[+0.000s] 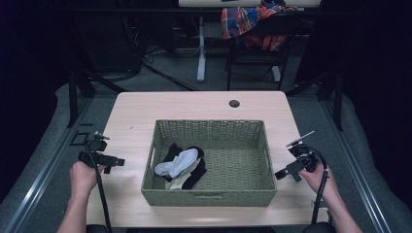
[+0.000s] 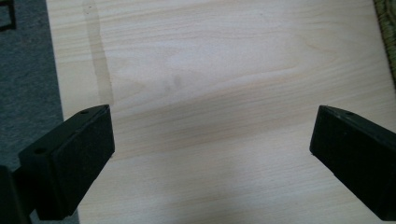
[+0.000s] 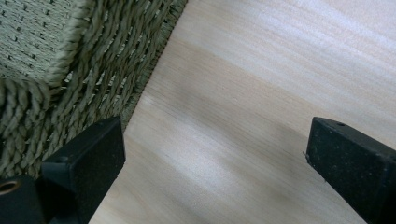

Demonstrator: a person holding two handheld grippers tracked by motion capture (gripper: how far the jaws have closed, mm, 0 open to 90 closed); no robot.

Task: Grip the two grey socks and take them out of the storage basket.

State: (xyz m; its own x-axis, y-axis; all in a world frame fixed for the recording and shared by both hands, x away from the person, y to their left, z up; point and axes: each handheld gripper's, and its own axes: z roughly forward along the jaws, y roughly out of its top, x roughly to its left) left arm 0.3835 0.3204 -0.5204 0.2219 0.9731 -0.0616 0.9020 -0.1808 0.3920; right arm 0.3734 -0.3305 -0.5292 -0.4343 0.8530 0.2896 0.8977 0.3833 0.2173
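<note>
A: Start with the big things. What's on the table point(image 1: 204, 104)?

B: A woven basket point(image 1: 209, 196) sits at its middle. Inside, toward the nine o'clock side of the basket floor, lies a small heap of socks point(image 1: 182, 165), white and cream ones over black ones.

A: And the grippers?

B: The left gripper point(image 1: 116, 161) hovers over bare wood at nine o'clock of the basket, apart from its wall. In the left gripper view the jaws stand wide apart with nothing between them but tabletop; the basket's edge just shows at two o'clock. The right gripper point(image 1: 281, 174) is at three o'clock of the basket, close beside its wall. In the right gripper view its jaws are also spread wide and empty, with the basket's corner at ten o'clock.

A: So which step is this?

B: I'd judge it the start: both hands flank the basket, nothing is gripped, and the socks lie untouched.

A: Next move?

B: Likely the left gripper, being nearer, lifts over the rim, drops onto the heap with jaws spread, and pinches one sock only. The layers overlap, so a careless grab could drag several.
</note>
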